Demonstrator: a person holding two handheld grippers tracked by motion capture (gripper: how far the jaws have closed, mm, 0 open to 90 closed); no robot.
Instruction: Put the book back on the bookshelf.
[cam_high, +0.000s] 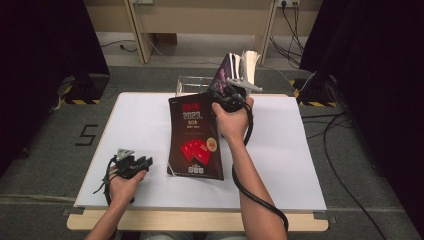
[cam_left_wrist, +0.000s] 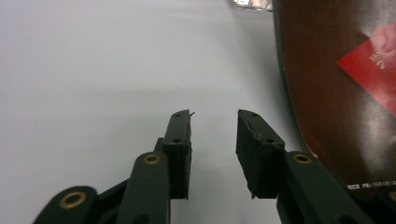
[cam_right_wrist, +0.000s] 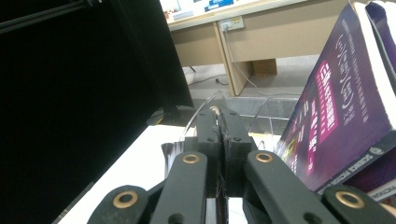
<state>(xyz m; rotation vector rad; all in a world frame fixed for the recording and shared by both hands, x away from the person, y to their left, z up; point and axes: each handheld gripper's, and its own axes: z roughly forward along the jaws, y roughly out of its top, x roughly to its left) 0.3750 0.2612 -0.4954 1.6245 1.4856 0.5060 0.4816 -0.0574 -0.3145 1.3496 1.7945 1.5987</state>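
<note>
Grey carpet floor (cam_high: 45, 165) — black curtains (cam_high: 40, 35) at both sides, wooden desk (cam_high: 200, 20) behind.

Left tongs (cam_high: 145, 162) low, jaws parted and empty, right tongs (cam_high: 220, 97) raised, jaws clamped

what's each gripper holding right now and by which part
The right gripper is shut on the dark magazine, pinching its far top edge so that end lifts off the table. The left gripper holds nothing, with its jaws apart.
</note>
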